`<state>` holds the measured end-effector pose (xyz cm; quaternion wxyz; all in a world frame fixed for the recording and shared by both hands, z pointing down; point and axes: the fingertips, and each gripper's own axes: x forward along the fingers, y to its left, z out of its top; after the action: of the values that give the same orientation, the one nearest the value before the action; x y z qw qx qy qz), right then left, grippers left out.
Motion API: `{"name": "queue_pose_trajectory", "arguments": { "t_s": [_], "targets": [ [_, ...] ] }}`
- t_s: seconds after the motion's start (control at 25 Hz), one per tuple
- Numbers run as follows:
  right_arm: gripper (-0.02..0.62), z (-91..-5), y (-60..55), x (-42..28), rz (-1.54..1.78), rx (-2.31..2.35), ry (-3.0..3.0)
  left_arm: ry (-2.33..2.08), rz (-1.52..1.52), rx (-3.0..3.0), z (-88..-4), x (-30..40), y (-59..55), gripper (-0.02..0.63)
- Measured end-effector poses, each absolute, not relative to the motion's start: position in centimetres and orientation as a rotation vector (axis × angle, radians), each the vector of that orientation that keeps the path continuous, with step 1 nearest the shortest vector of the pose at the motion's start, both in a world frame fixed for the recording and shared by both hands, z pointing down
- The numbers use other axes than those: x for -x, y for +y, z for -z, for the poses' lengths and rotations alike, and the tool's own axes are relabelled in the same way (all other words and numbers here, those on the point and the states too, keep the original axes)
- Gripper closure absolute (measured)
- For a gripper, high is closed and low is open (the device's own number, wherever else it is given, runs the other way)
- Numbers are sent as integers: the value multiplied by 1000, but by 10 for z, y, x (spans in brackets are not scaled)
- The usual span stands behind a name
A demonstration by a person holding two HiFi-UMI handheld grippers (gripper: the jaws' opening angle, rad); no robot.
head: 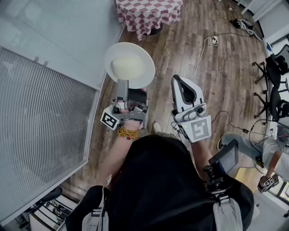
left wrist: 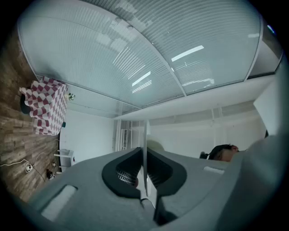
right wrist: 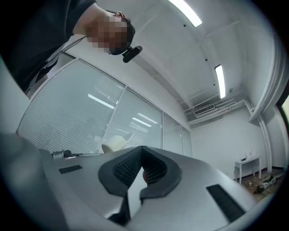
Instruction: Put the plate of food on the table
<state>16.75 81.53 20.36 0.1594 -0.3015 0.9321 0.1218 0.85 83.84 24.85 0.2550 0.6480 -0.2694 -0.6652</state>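
The left gripper (head: 123,88) is clamped on the rim of the plate (head: 145,56), which carries 1 pale lump of food (head: 125,66) above the wood floor (head: 216,76). The right gripper (head: 179,81) is closed and empty.

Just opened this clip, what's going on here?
A person is standing on a wooden floor with a hand-held gripper in each hand. The left hand-held gripper is clamped on the rim of a white plate carrying a pale mound of food, held out in the air. The right hand-held gripper is shut and empty. The checked-cloth table lies ahead, not yet reached.
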Motion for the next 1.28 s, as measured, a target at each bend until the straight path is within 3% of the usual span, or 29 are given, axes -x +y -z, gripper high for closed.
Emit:
{"name": "queue_pose_trajectory", "arguments": {
  "t_s": [0.72,1.28],
  "targets": [
    [581,-253,778,-90,-297,1077,2735,-1026,1698,-1498,-310,75,806,586],
    [581,-302,777,-49,-235,1075,2859,-1084,1497,-1570,-346,87,798,586]
  ]
}}
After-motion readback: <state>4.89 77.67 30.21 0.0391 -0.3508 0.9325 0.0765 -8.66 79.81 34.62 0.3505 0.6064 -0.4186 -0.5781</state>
